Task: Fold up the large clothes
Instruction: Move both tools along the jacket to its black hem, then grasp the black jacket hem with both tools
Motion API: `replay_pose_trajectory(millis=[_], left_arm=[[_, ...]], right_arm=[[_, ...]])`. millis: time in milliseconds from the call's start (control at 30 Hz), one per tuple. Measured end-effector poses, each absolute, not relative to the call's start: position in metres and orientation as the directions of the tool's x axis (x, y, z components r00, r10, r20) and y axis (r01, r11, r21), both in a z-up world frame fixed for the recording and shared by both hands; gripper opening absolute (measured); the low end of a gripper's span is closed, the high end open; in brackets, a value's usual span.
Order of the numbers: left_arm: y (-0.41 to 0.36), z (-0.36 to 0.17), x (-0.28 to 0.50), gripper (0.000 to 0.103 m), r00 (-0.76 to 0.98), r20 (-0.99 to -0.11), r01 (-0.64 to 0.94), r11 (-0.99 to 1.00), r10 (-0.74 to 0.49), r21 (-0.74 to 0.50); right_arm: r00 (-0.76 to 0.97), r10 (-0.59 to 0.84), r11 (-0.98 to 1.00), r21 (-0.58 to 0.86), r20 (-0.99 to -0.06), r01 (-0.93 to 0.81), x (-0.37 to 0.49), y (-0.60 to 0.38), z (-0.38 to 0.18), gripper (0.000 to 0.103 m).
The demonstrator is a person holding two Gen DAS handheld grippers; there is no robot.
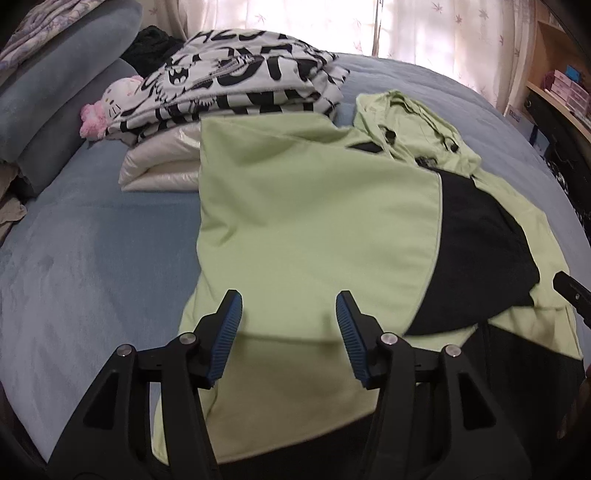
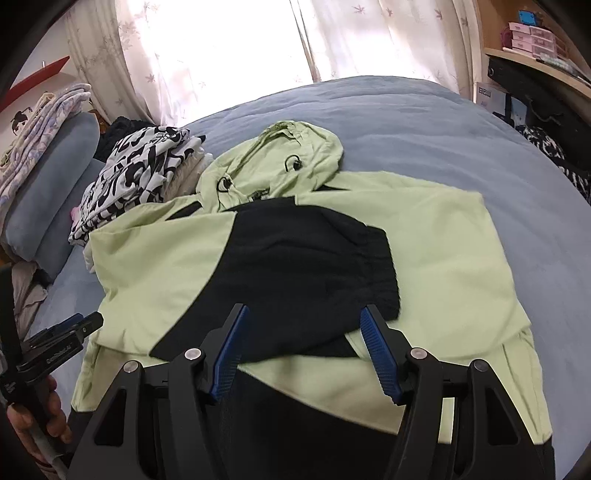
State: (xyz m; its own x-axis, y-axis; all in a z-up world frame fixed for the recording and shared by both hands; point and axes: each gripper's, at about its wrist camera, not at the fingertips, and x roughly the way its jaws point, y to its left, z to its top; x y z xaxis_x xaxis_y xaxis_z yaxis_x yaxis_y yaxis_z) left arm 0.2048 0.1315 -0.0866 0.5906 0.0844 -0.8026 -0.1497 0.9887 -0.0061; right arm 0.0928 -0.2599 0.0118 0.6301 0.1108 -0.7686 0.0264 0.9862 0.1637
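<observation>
Pale green and black, a hooded jacket (image 2: 424,251) lies spread across the middle of a blue-covered bed (image 2: 406,118), its hood (image 2: 280,162) pointing toward the far edge and the curtained window (image 2: 229,44), both sleeves folded in over the chest, the black cuff (image 2: 373,269) of one resting on top. The left gripper (image 1: 288,314) hangs above the green fabric near the bed's near edge, its blue-padded jaws standing well apart with nothing between them. The right gripper (image 2: 303,332) hangs over the black sleeve panel, jaws likewise parted wide and holding nothing; the cloth lies below the pads, not pinched. In the right wrist view, the left gripper shows at the lower left, a person's hand (image 2: 33,417) wrapped around its handle. Toward the bed's far left corner sits a stack of folded clothes: a black-and-white printed garment (image 1: 236,85) on top of a glossy cream one (image 1: 162,166), the jacket's left edge overlapping the cream piece. A pink and white plush toy (image 1: 110,107) lies just beside the stack, near the blue pillows (image 1: 55,110) at the left edge. Shelves with small boxes (image 2: 532,33) stand beyond the bed's right side.
</observation>
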Motion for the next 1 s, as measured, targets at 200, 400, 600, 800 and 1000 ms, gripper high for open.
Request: replay_pose_trajectory(millis=[200,400,600,800,1000], left_arm=[[0.124,-0.093,0.175,0.051,0.550,-0.832,-0.115,0.993,0.070,0.008],[0.126,-0.086,0.135,0.052,0.553,-0.829,-0.101,0.994,0.086,0.036],[0.141,-0.070,0.083,0.058,0.579,-0.808,-0.110,0.992,0.110,0.056],[0.171,-0.051,0.035,0.062,0.602,-0.792,-0.111,0.993,0.105,0.048],[0.203,-0.048,-0.020,0.063,0.601,-0.799,-0.054,0.998,0.016,-0.021]], right_arm=[[0.610,0.089,0.984,0.163,-0.787,0.066,0.063,-0.280,0.001,0.071],[0.611,0.083,0.982,0.168,-0.788,0.083,0.021,-0.300,0.003,0.078],[0.632,0.085,0.983,0.168,-0.770,0.072,-0.029,-0.319,0.022,0.081],[0.656,0.103,0.987,0.157,-0.748,0.024,-0.081,-0.338,0.044,0.087],[0.642,0.152,0.987,0.153,-0.751,-0.055,-0.138,-0.364,0.053,0.087]])
